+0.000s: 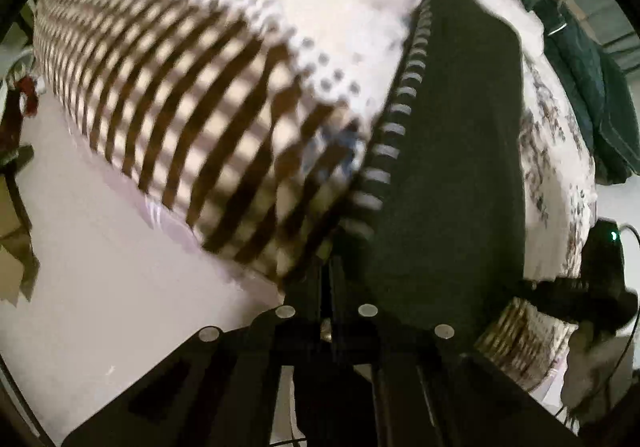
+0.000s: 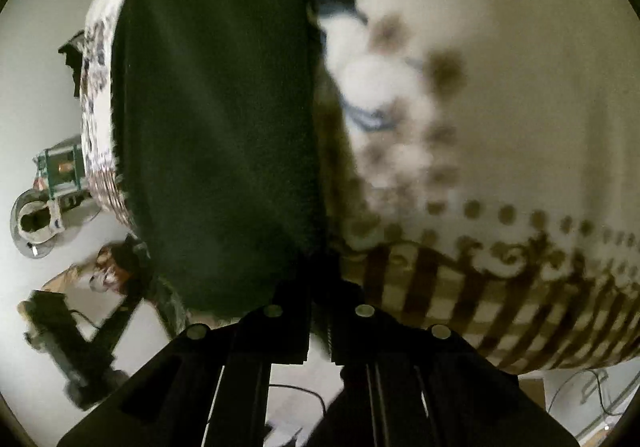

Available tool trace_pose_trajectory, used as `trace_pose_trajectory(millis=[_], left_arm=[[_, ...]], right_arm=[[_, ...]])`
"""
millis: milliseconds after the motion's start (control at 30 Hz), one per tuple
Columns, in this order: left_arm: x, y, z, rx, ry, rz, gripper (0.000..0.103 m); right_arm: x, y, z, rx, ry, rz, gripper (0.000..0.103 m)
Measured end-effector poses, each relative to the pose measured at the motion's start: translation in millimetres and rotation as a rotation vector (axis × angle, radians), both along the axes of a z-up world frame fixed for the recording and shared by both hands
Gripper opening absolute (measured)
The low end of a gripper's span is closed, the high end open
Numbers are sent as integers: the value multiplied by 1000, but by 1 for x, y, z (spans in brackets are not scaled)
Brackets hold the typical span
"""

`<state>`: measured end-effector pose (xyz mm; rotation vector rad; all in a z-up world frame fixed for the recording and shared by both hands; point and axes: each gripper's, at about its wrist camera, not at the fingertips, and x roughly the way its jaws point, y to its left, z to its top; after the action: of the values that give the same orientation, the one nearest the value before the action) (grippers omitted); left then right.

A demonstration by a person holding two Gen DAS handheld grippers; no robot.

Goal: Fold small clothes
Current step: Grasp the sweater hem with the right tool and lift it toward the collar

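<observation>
Bedspread (image 1: 248, 59), white with brown checks and dots along its edge, covers the bed above a pale floor (image 1: 100, 267). A dark garment (image 1: 452, 167) lies on it, its long axis running away from both cameras. Left gripper (image 1: 326, 279) and right gripper (image 2: 324, 275) each have their fingers drawn together on the garment's near edge. Only the left view shows its striped trim (image 1: 400, 115) and a teal cloth (image 1: 588, 79); only the right shows floor clutter (image 2: 44, 207).
</observation>
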<state>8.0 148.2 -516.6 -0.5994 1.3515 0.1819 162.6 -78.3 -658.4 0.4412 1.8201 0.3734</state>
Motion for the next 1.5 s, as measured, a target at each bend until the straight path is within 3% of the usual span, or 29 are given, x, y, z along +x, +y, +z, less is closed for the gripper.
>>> trace_pose_trajectory(millis=[100, 133, 200, 267, 367, 500, 567, 667, 800, 833, 867, 900, 967, 1033, 1100, 1200, 1333, 1367, 1433, 1500], left_arm=[[5, 9, 11, -17, 1, -3, 3], [8, 7, 18, -20, -19, -12, 6], [25, 16, 31, -14, -70, -33, 23], [56, 26, 37, -32, -131, -45, 60], [133, 41, 33, -76, -231, -55, 61], [269, 56, 18, -101, -342, -102, 61], [336, 61, 8, -134, -372, -126, 61], [423, 63, -14, -164, -368, -176, 61], [493, 52, -41, -153, -348, -268, 59], [500, 51, -42, -159, -351, -291, 54], [507, 45, -42, -163, -371, -324, 22], [511, 39, -41, -146, -378, -355, 9], [515, 33, -39, -133, -400, -388, 7], [519, 31, -33, -155, -432, -393, 7], [526, 28, -29, -168, -450, -409, 6], [548, 23, -44, -143, -409, -444, 6], [554, 29, -55, -183, -340, -433, 12], [547, 33, -47, -187, -333, -425, 15], [523, 44, -31, -197, -338, -406, 23], [494, 53, -15, -220, -353, -400, 45]], right_arm=[[20, -11, 2, 41, 63, -26, 17], [27, -17, 7, 43, 40, -29, 35], [45, -28, 19, 32, -14, -55, 61], [76, -41, 30, 42, -49, -104, 62], [133, -57, 42, 57, -93, -185, 62], [233, -72, 48, -41, -255, -246, 62], [275, -70, 41, 3, -262, -290, 62], [341, -65, 31, 66, -295, -331, 62], [415, -44, 23, 93, -419, -356, 70], [429, -43, 19, 89, -430, -358, 70], [444, -40, 12, 104, -424, -353, 70], [459, -35, 4, 121, -393, -343, 70], [471, -25, -10, 142, -321, -328, 69], [470, -23, -10, 136, -329, -327, 7], [470, -30, 1, 117, -361, -365, 2], [466, -38, 12, 46, -424, -404, 2], [474, -36, -6, 24, -340, -368, 6], [472, -39, -5, 39, -316, -376, 13], [464, -42, 0, 48, -275, -380, 53], [438, -46, 12, 97, -257, -362, 63]])
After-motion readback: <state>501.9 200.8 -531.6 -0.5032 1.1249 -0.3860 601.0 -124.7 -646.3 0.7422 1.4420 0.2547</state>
